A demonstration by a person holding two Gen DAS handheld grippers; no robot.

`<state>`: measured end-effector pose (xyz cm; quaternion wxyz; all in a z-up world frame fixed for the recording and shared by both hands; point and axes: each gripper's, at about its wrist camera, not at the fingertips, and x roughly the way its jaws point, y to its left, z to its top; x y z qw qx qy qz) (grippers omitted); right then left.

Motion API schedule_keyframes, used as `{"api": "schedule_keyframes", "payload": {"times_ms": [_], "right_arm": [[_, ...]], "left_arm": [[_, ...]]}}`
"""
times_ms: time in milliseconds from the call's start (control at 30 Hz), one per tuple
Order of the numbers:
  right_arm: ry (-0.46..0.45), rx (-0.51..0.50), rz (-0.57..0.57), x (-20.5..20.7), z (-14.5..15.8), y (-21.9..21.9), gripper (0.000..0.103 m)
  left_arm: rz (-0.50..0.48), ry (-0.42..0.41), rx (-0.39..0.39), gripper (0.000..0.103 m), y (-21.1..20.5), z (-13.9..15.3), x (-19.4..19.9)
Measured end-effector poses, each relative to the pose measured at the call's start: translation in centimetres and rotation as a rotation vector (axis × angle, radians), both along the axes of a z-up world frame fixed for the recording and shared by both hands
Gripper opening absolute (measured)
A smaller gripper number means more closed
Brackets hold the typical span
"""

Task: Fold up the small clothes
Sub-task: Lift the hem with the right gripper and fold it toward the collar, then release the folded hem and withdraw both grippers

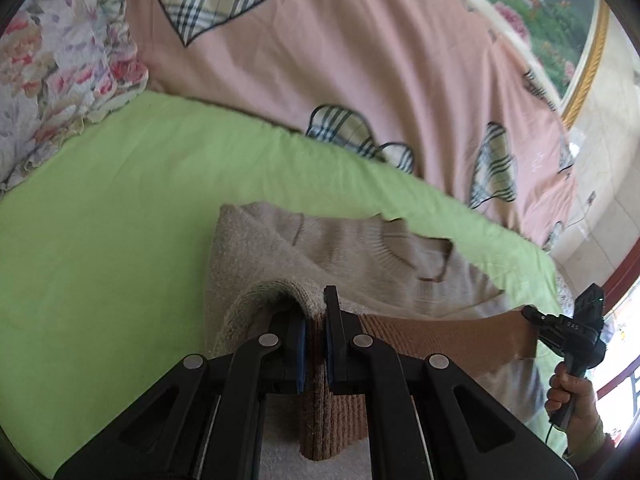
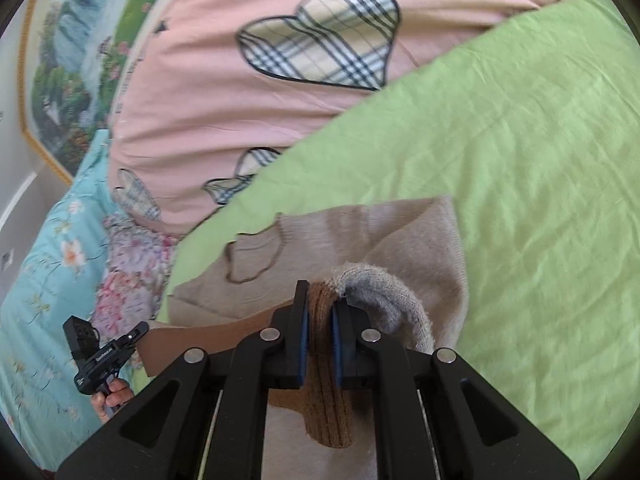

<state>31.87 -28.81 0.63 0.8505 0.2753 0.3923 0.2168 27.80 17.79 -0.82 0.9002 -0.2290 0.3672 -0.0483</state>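
Both claws clamped on the brown ribbed hem of the beige sweater point(image 1: 360, 248), over the green sheet point(image 1: 120, 208).

Your left claw point(image 1: 315, 344) had its blue pads pinched on one hem corner, knit bulging over its left finger; your right claw point(image 2: 319, 344) gripped the other corner, knit draped over its right finger. From the sweater, the left view alone showed the ruffled floral pillow point(image 1: 60, 64) beyond the sheet's far left edge, and your right hand point(image 1: 568, 400) at the hem's right end. Only the right view showed the blue floral cover point(image 2: 48, 272) left of the sweater. The sweater's neckline lay away from both claws, toward the pink quilt point(image 2: 224, 92).
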Motion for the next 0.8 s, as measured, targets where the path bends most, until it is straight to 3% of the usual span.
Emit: {"api": "schedule_keyframes", "payload": {"times_ms": [100,167,233,267,333,433,533,600,700,800], "right_arm": [[0.059,-0.053,-0.005,1.0,-1.7,0.5,0.017],[0.074,-0.014,-0.019,0.4,-2.2,-0.1,0.028],[0.035,0.005,-0.05,-1.4,-1.3,-1.1,0.05],[0.004,0.012,-0.061,-2.5,-0.6,-1.4,0.053],[-0.055,0.026,-0.045,-4.8,0.7,-1.2,0.053],[-0.09,0.001,0.157,-7.5,1.1,2.8,0.053],[-0.047,-0.093,0.406,-8.5,-0.4,8.8,0.053],[-0.03,-0.175,0.467,-7.9,-1.2,10.8,0.053],[-0.019,-0.259,0.442,-5.3,-1.7,10.9,0.051],[0.003,-0.355,0.274,-1.8,-1.8,8.2,0.051]], "left_arm": [[-0.004,0.057,-0.01,0.009,0.2,-1.9,0.6],[-0.019,0.048,-0.02,0.011,0.0,-1.7,-1.1],[-0.053,0.021,-0.014,0.017,-0.9,-0.7,-3.8],[-0.078,0.011,-0.011,0.025,-1.7,-0.3,-5.4],[-0.132,0.002,-0.027,0.03,-3.8,-0.1,-8.3],[-0.259,0.035,-0.051,0.032,-8.4,-1.2,-9.8],[-0.336,0.101,0.032,0.032,-12.8,-2.6,-8.2],[-0.344,0.134,0.088,0.031,-13.9,-3.2,-6.3],[-0.328,0.149,0.124,0.022,-13.0,-3.2,-3.0],[-0.232,0.138,0.161,0.022,-10.3,-2.5,0.3]]}}
